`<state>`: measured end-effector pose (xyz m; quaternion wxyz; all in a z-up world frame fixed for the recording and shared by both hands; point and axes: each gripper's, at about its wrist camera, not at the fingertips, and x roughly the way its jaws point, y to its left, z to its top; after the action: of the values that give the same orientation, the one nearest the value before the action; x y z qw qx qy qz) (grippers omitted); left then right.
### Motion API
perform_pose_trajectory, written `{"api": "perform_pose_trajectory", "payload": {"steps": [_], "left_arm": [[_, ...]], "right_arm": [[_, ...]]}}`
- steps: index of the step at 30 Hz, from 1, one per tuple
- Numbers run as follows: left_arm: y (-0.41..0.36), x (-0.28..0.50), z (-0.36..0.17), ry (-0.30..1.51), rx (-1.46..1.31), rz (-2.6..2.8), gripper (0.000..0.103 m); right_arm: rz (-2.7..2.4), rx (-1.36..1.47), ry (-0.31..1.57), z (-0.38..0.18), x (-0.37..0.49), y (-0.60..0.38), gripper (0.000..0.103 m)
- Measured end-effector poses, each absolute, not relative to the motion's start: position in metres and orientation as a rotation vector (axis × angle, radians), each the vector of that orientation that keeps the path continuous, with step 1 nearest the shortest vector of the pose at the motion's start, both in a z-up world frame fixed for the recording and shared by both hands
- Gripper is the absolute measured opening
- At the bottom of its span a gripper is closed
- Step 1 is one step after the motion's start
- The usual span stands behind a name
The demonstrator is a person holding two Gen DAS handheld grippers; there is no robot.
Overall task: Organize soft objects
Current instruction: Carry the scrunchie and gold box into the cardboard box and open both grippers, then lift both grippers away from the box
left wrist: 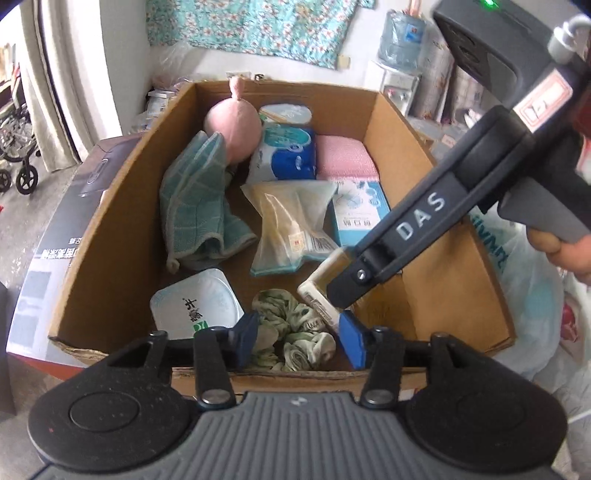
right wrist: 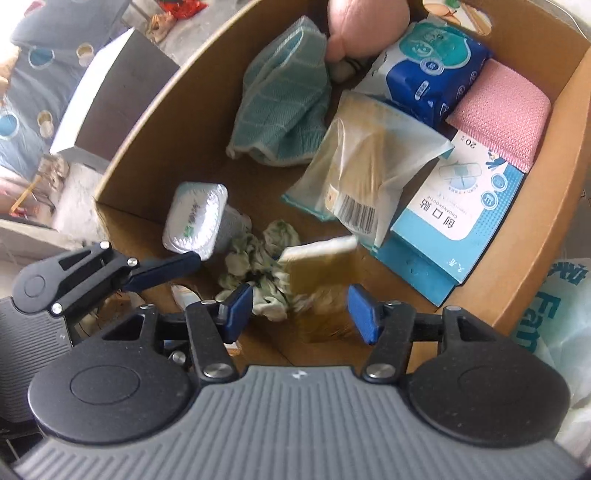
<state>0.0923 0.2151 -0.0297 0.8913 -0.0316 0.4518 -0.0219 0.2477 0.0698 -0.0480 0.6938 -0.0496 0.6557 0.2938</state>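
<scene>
Yellow sponge [right wrist: 319,273] sits tilted and blurred inside the cardboard box [right wrist: 155,122], between the spread blue pads of the right gripper [right wrist: 301,314], touching neither, just beside the crumpled green-and-white cloth [right wrist: 258,266]. Left gripper [left wrist: 301,341] hangs over the near box edge, jaws wide, gripping nothing. Teal towel [left wrist: 195,199], pink plush [left wrist: 234,127], pink sponge [left wrist: 347,157] and tissue pack [left wrist: 286,155] lie further back in the box.

Behind the cardboard box, a floral cloth [left wrist: 255,27] hangs on the wall, with a water dispenser [left wrist: 400,79] and its blue bottle [left wrist: 400,37] to its right. A wheelchair [left wrist: 16,147] stands at the far left beside pale curtains [left wrist: 62,74]. White plastic bags [left wrist: 532,291] lie just beside the box's right wall.
</scene>
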Motion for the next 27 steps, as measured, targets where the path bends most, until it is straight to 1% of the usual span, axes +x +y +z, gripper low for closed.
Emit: {"api": "perform_pose_trajectory", "payload": {"steps": [3,5,10,13,20,24,27], "left_arm": [[0.219,0.088,-0.022,0.906,-0.095,-0.023,0.052],[0.221,0.085,-0.016,0.878,-0.115,-0.01,0.055],[0.215,0.071,0.001,0.786,-0.18,0.007,0.066],[0.2,0.063,0.008,0.729,-0.217,-0.023,0.074],[0.125,0.064,0.016,0.633,-0.213,-0.187,0.085],[0.067,0.076,0.012,0.61,-0.166,-0.304,0.086],[0.019,0.084,0.003,0.597,-0.074,-0.355,0.086]], "right_arm": [[0.658,-0.067,1.432,-0.037,0.248,0.062,0.057],[0.668,-0.023,1.412,-0.028,0.248,0.053,0.057],[0.7,0.106,1.313,0.006,0.235,0.009,0.057],[0.698,0.203,1.248,0.023,0.219,-0.033,0.059],[0.472,0.336,1.076,0.055,0.18,-0.171,0.062],[0.25,0.386,1.007,0.057,0.156,-0.256,0.063],[0.107,0.448,0.989,0.044,0.137,-0.311,0.063]]}}
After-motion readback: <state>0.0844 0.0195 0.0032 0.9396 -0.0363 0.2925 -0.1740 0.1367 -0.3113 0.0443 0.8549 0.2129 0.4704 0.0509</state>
